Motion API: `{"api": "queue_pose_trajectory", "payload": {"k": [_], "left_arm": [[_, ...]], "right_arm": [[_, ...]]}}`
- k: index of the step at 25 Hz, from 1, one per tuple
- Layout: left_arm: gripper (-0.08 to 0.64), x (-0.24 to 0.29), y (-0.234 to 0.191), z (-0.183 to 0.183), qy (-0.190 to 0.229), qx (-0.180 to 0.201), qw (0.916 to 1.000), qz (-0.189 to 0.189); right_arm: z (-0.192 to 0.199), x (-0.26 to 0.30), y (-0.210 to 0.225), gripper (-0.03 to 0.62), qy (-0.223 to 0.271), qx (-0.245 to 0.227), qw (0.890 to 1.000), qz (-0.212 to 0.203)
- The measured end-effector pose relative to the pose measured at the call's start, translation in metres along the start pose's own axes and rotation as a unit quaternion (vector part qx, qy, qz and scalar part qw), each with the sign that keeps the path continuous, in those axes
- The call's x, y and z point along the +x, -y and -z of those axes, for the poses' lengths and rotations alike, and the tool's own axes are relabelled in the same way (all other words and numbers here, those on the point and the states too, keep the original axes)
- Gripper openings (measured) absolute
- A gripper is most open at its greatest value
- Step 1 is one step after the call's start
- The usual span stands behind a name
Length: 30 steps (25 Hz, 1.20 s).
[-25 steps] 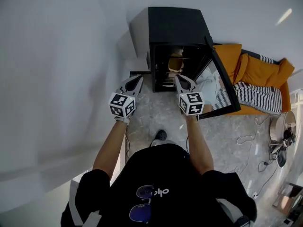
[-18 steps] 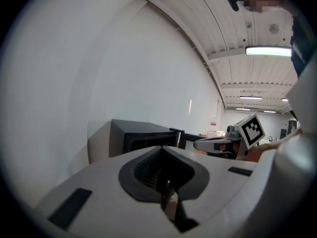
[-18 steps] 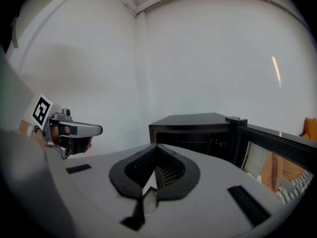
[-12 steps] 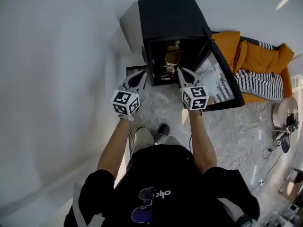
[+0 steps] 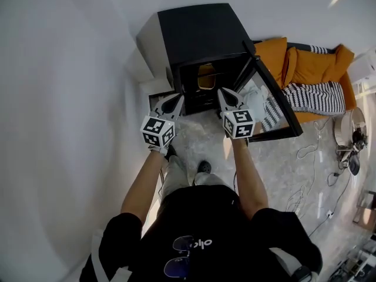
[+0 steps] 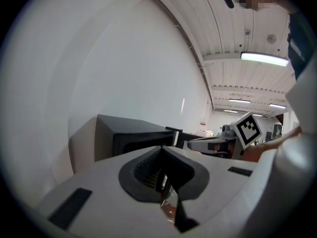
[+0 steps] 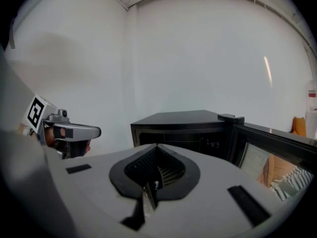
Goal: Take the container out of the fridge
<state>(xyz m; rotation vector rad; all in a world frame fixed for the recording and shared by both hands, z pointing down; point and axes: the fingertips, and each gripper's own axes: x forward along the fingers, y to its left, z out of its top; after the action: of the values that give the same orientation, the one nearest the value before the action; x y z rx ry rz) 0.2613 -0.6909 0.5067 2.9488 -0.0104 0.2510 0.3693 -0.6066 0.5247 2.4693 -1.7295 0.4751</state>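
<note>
Fingers together on left gripper (image 5: 177, 98) and right gripper (image 5: 222, 91), unchanged; container (image 5: 205, 77) inside open fridge (image 5: 200, 31).

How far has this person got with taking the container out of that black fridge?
Done: the fridge has its door open. In hand: nothing; the left gripper and right gripper are both shut and empty, held outside the opening. Left: the yellowish container sits inside, so reaching in, gripping it and lifting it out remain.
</note>
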Motion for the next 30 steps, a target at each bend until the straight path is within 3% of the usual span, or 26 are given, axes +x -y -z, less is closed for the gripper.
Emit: {"api": "queue_pose_trajectory", "payload": {"k": [6,12,30], "left_arm": [[0.003,0.02,-0.014,0.005,-0.004,-0.001,0.9996,0.027],[0.003,0.039,-0.019,0.027,-0.004,0.003,0.9992,0.04],[0.003,0.114,-0.052,0.195,-0.016,0.017,0.9982,0.056]], "right_arm": [[0.001,0.016,0.007,0.005,0.001,0.002,1.0,0.022],[0.032,0.031,0.019,0.005,0.001,0.007,1.0,0.03],[0.204,0.119,0.071,0.005,0.007,0.03,0.998,0.054]]}}
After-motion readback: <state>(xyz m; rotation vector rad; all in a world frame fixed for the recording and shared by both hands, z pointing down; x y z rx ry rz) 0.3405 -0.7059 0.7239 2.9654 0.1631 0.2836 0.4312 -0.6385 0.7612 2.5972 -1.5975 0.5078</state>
